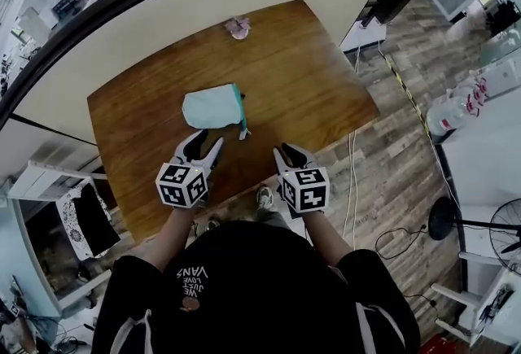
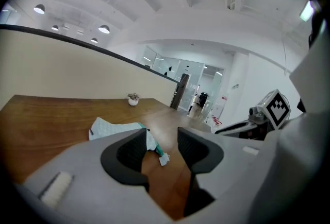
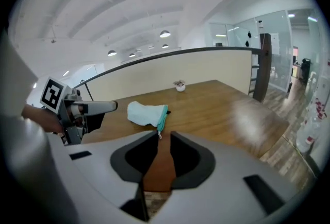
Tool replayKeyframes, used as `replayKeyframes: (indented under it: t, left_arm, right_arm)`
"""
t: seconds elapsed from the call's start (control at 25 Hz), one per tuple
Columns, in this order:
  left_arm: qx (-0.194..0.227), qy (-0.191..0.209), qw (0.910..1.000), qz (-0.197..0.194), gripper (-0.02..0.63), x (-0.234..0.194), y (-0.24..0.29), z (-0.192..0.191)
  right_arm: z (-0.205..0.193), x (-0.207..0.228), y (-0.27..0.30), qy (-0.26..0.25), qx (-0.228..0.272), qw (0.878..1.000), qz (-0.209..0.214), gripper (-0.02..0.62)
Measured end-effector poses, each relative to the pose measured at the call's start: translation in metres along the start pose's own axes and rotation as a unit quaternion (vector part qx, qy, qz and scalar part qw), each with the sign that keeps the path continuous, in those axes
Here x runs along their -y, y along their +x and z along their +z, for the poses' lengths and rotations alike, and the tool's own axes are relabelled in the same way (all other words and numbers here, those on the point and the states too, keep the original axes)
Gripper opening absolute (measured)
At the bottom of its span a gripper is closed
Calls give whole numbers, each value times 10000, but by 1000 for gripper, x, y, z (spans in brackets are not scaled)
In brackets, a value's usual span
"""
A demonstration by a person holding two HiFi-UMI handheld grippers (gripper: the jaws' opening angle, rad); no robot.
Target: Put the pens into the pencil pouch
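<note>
A pale mint pencil pouch point(image 1: 212, 108) lies flat near the middle of the wooden table point(image 1: 309, 76), its teal zipper edge to the right and a small pull tag hanging off it. No pen shows in any view. My left gripper point(image 1: 203, 146) hovers just short of the pouch's near side, open and empty; in its own view the pouch point(image 2: 114, 127) lies ahead of the left gripper point(image 2: 162, 141). My right gripper point(image 1: 290, 154) hangs over the table's near edge, jaws a little apart with nothing between them. The pouch point(image 3: 147, 113) lies beyond the right gripper point(image 3: 164, 140).
A small potted plant point(image 1: 238, 28) stands at the table's far edge, before a white partition. The table's near edge is right under the grippers; my shoe point(image 1: 264, 198) shows below it. Wooden floor with cables point(image 1: 352, 173) runs along the right side.
</note>
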State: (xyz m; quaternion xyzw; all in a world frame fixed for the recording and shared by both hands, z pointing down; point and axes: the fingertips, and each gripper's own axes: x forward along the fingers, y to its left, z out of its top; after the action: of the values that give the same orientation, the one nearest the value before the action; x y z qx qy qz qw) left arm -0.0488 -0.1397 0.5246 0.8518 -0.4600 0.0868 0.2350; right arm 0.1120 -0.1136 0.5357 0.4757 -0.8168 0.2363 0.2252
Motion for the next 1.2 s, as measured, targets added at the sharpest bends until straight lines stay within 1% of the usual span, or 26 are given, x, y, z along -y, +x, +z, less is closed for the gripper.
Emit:
replayKeyframes:
  t: [0.12, 0.24, 0.36, 0.52, 0.72, 0.84, 1.0, 1.2]
  left_arm:
    - [-12, 183, 9997, -187, 190, 3, -26, -3]
    - [-30, 313, 9989, -337, 179, 3, -53, -9]
    - [-35, 416, 9980, -467, 128, 3, -76, -15]
    - [66, 512, 9967, -621, 62, 5, -104, -18]
    - [156, 672, 9947, -765, 22, 5, -134, -21]
    - [138, 779, 9929, -889, 12, 5, -149, -26]
    - [115, 825, 9912, -1029, 12, 2, -168, -35]
    - [97, 770, 9908, -1113, 12, -7, -186, -44]
  right_arm:
    - [-1, -22, -8, 32, 155, 9998, -156, 83]
    - [-2, -47, -16, 61, 350, 9990, -272, 65]
    - [-1, -70, -25, 57, 549, 9977, -395, 48]
    - [-4, -92, -36, 61, 719, 9959, -553, 29]
    - [-8, -118, -47, 136, 926, 9934, -665, 14]
    - [-14, -136, -48, 168, 957, 9931, -658, 14]
    - [-23, -161, -46, 156, 920, 9936, -636, 12]
    - [-35, -185, -46, 226, 909, 9934, -669, 12]
